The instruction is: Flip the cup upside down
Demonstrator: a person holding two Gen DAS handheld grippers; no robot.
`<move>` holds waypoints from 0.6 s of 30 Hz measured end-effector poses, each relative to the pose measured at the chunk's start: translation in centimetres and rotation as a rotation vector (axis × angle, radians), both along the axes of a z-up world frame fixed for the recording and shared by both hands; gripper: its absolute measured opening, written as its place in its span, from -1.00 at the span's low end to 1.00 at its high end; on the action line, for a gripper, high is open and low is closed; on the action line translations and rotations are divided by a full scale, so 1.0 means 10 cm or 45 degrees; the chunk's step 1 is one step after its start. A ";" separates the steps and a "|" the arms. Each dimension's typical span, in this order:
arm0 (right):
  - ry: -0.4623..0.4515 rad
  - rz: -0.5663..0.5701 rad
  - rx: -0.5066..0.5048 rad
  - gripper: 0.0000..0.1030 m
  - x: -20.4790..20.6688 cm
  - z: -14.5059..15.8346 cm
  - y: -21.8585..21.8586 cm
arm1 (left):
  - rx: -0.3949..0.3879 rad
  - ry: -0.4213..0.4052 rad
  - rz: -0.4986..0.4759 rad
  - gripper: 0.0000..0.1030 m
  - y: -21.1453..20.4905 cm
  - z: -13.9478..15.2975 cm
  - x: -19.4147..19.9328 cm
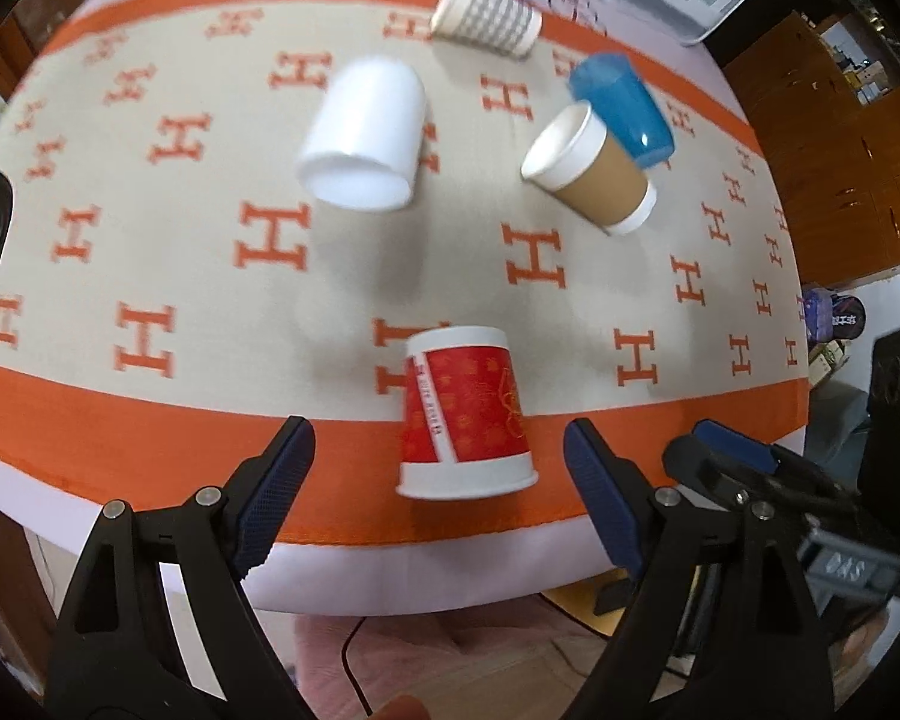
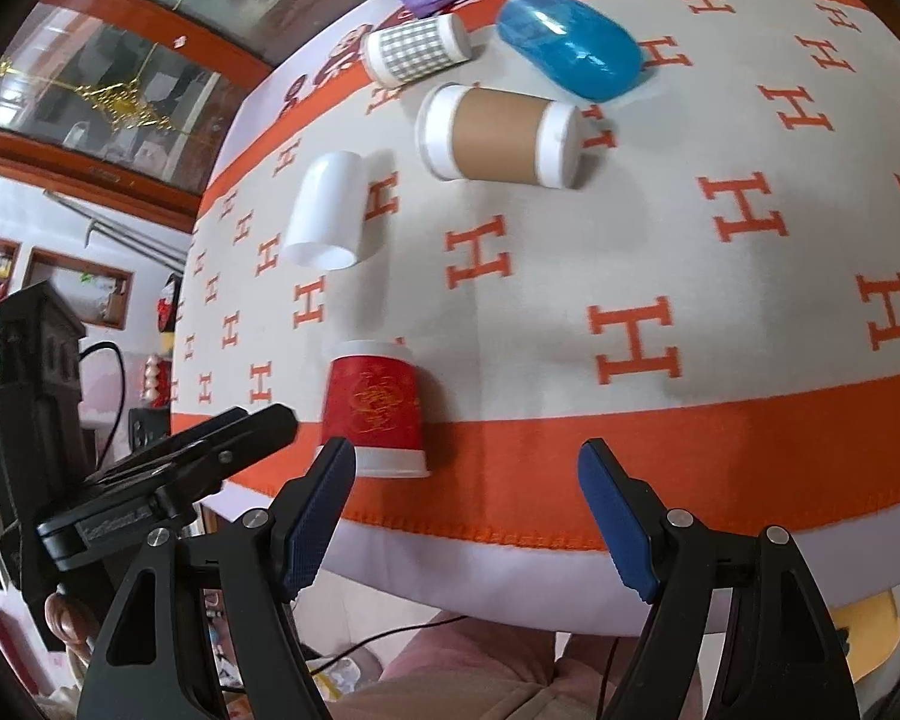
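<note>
Hovering both grippers, fingers spread and holding nothing, short of the red cup [image 1: 465, 414].

I see the red cup already mouth-down on the orange border [image 1: 150, 420], near the table's front edge; left gripper [image 1: 438, 498] and right gripper [image 2: 468, 516] hang off that edge. My worry: a careless nudge tips this light cup, or I grab the brown cup [image 2: 498, 135] lying beyond it.

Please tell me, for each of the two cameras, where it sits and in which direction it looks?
Left wrist: on the left gripper, facing forward over the table edge at the red cup; own open fingers show.
Right wrist: on the right gripper, looking across the table; own open fingers and the left gripper show.
Shared: red cup, white cup, brown cup.
</note>
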State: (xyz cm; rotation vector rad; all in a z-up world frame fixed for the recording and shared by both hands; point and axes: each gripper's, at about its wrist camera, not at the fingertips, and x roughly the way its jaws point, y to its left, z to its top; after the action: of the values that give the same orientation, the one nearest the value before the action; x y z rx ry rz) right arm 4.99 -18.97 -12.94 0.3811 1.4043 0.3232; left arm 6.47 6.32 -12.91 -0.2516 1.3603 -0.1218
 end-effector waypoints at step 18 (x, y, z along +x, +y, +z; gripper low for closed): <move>0.084 0.177 0.067 0.57 0.29 -0.23 0.65 | 0.095 -0.129 0.213 0.42 0.54 -0.08 -0.40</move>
State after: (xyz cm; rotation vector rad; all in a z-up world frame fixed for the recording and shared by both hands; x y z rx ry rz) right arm 7.92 -12.44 -15.29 0.3405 1.4927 0.4658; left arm 2.51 11.69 -13.73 -0.2917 1.2353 0.0556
